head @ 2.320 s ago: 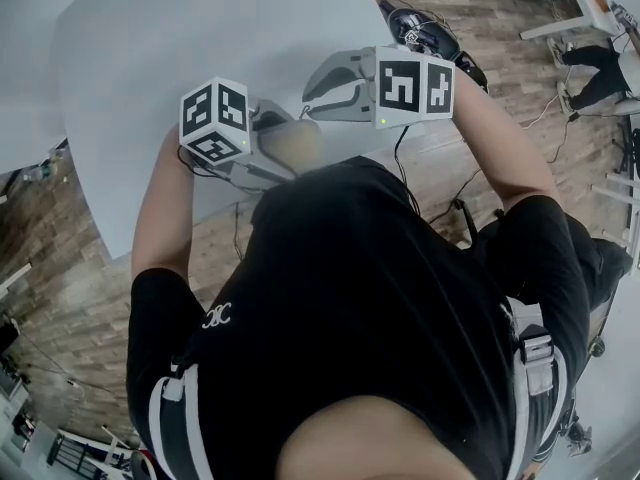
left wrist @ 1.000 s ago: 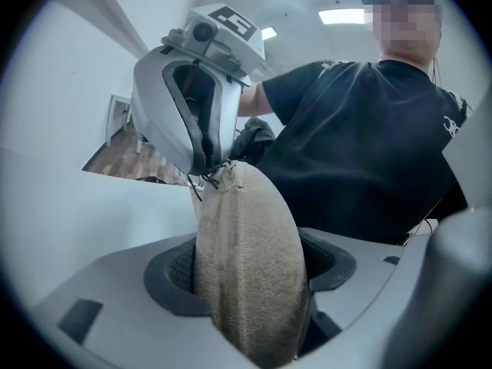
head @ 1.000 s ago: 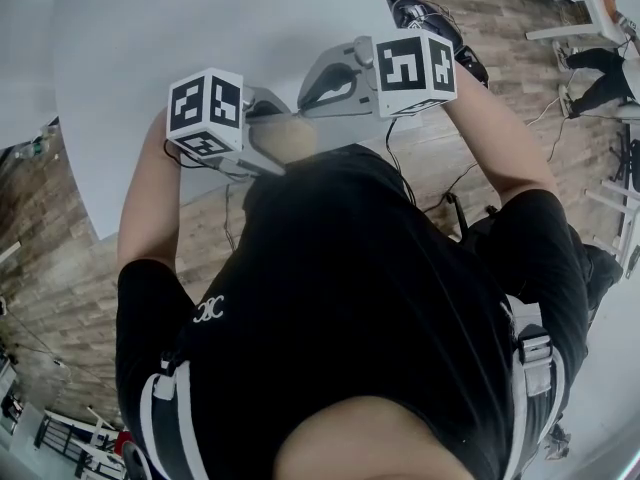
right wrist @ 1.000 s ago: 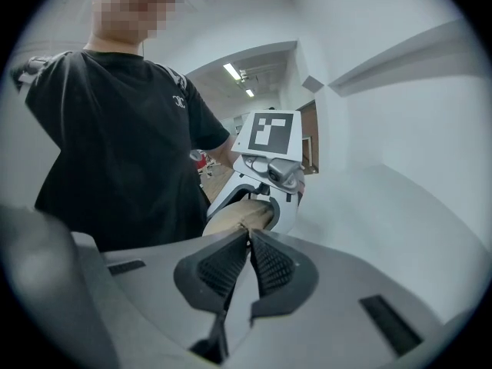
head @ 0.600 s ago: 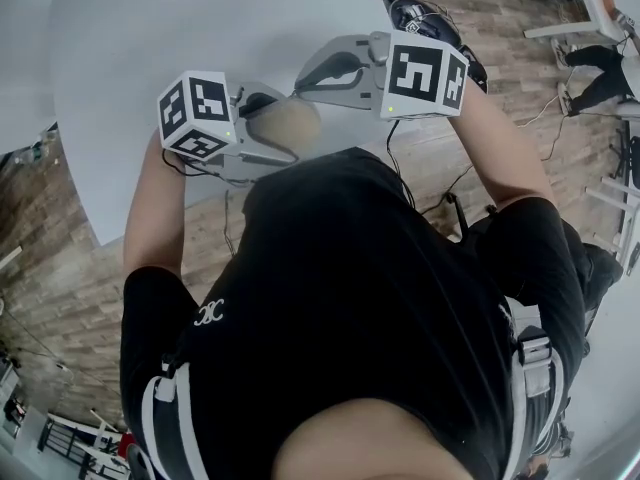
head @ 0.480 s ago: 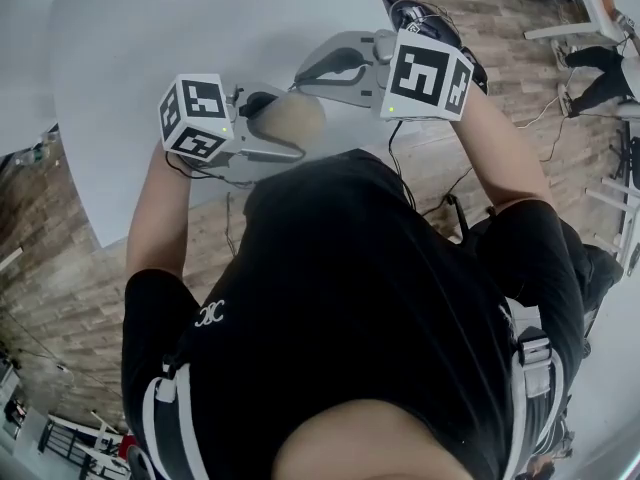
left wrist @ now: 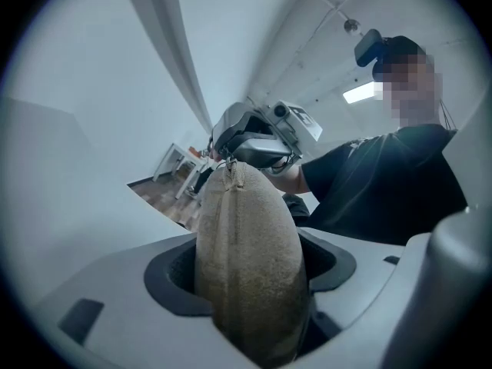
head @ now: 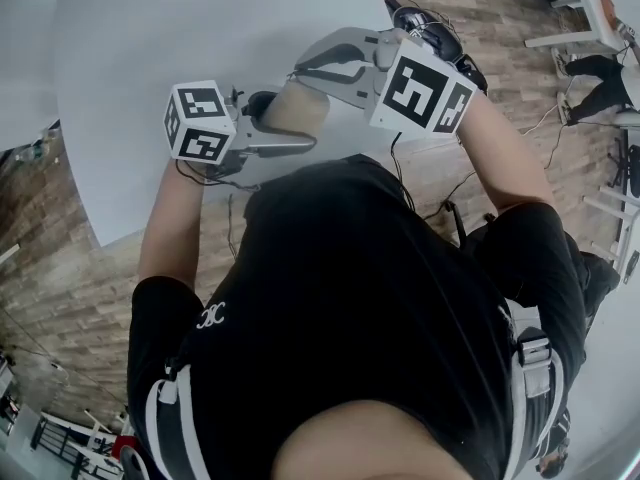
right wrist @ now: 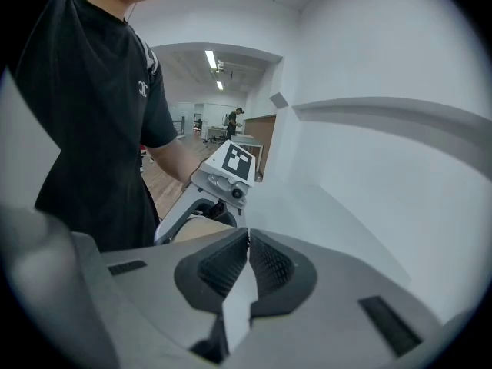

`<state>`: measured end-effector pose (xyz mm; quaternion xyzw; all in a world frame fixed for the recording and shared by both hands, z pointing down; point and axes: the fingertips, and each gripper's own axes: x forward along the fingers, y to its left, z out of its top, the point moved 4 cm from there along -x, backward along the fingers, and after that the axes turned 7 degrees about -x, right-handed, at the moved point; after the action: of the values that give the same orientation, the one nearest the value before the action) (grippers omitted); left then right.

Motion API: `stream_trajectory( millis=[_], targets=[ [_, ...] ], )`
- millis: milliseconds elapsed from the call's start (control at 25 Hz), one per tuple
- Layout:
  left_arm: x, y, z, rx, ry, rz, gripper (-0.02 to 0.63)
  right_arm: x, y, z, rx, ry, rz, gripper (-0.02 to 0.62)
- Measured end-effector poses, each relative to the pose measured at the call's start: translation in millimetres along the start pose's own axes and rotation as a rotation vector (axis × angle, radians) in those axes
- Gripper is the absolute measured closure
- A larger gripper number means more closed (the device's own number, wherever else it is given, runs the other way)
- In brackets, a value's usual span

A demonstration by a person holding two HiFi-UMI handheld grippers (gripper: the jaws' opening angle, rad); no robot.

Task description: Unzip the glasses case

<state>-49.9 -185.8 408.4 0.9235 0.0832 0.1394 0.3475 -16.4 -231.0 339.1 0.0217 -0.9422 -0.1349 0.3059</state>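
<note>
Both tools have lifted and turned the glasses case (head: 298,108) above the worktop (head: 180,28). The left tool (left wrist: 254,271) grasps the case's body. The right tool (right wrist: 247,237) is clenched at the case's far end. The zip looks closed, so unzipping is all still to do.

Black short-sleeve tee (head: 380,298), small white logo (head: 213,315) on left shoulder. Grey-white harness straps (head: 532,363), buckled. Left claw (head: 300,125) and right claw (right wrist: 247,241): light-grey shells, dark ribbed pads (right wrist: 270,264), white cubes (head: 200,120) with black square markers. Black cable (head: 197,173) under left.
</note>
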Motion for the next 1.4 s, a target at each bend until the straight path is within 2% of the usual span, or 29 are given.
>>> stream_trajectory(
  millis=[160,480,1080,1160,1320,1400],
  targets=[
    [3,-2,8,0.042,-0.022,0.013,0.287,-10,-1,3,-0.047,0.015,0.002,0.574],
    [-15,6,3,0.069,0.013,0.063,0.287,-2,-4,6,-0.074,0.041,0.021,0.575],
    [-21,11,3,0.037,-0.059,0.061,0.287,-13,2,-10,-0.024,0.051,0.019,0.577],
    [-24,11,4,0.029,-0.084,0.06,0.287,-13,1,-11,-0.012,0.051,0.021,0.577],
    [-38,13,13,-0.005,-0.203,0.049,0.287,-12,1,-14,0.037,0.035,-0.004,0.577],
    [-41,16,13,-0.014,-0.214,0.049,0.287,-11,3,-18,0.06,0.032,-0.015,0.577]
  ],
)
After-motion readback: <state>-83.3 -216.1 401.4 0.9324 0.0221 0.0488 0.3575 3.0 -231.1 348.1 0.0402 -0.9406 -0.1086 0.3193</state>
